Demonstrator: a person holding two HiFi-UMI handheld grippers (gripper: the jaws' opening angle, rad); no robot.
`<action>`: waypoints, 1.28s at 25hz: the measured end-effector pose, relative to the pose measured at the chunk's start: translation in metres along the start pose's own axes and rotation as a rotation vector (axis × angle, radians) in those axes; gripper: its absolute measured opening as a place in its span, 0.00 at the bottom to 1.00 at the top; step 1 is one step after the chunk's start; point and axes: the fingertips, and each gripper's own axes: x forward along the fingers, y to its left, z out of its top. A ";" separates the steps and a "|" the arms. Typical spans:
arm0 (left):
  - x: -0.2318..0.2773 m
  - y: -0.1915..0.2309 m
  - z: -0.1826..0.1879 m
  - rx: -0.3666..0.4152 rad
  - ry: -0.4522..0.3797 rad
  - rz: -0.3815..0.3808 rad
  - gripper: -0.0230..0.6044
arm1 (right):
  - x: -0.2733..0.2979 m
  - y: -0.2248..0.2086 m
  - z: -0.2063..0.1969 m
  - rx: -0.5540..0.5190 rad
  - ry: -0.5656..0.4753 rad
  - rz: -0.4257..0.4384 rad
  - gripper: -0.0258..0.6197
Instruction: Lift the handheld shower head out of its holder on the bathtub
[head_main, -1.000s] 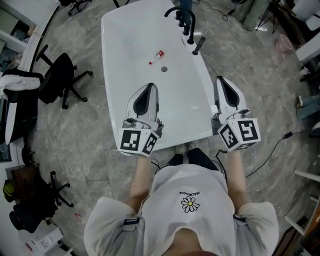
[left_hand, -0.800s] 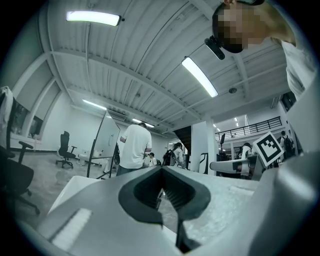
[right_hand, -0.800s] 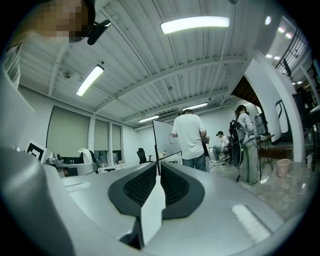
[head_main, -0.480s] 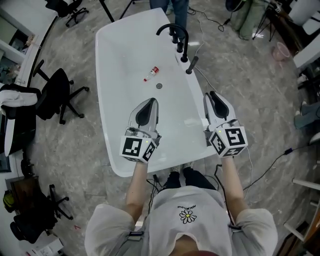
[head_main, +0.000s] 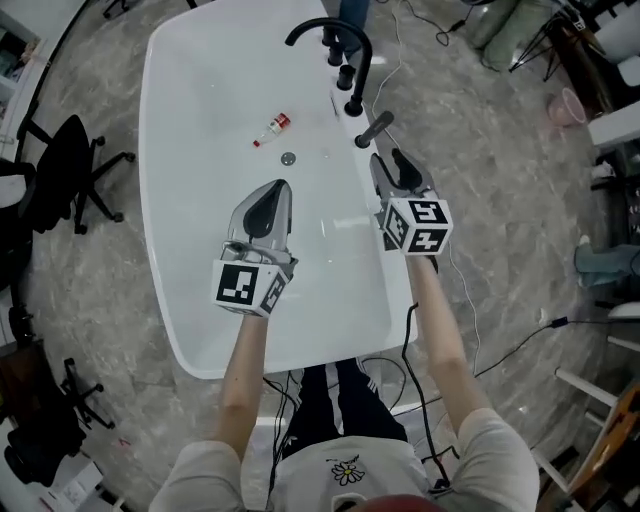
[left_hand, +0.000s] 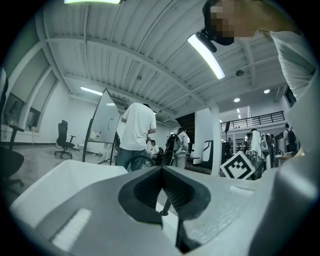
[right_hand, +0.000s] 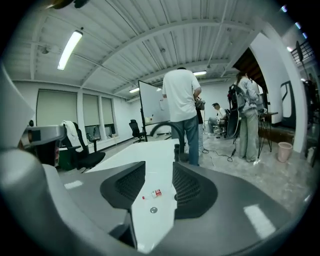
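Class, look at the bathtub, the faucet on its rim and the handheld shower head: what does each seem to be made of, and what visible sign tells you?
Bathtub: glossy white, probably acrylic or enamel; smooth, with soft reflections.
Faucet: likely metal with a black finish; a thin, rigid curved spout.
Handheld shower head: dark; metal or plastic, too small to tell.

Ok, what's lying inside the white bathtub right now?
A small red-capped bottle and a round metal drain sit on the floor of the white bathtub. The left tool hangs above the basin, hiding the floor beneath it.
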 end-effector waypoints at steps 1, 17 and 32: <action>0.010 0.005 -0.012 -0.006 -0.003 0.003 0.04 | 0.021 -0.011 -0.017 0.012 0.027 -0.005 0.33; 0.044 0.012 -0.138 -0.135 0.100 -0.038 0.04 | 0.154 -0.077 -0.133 0.089 0.178 -0.057 0.27; 0.025 0.017 -0.103 -0.091 0.065 -0.036 0.04 | 0.145 -0.087 -0.059 0.135 0.047 -0.124 0.26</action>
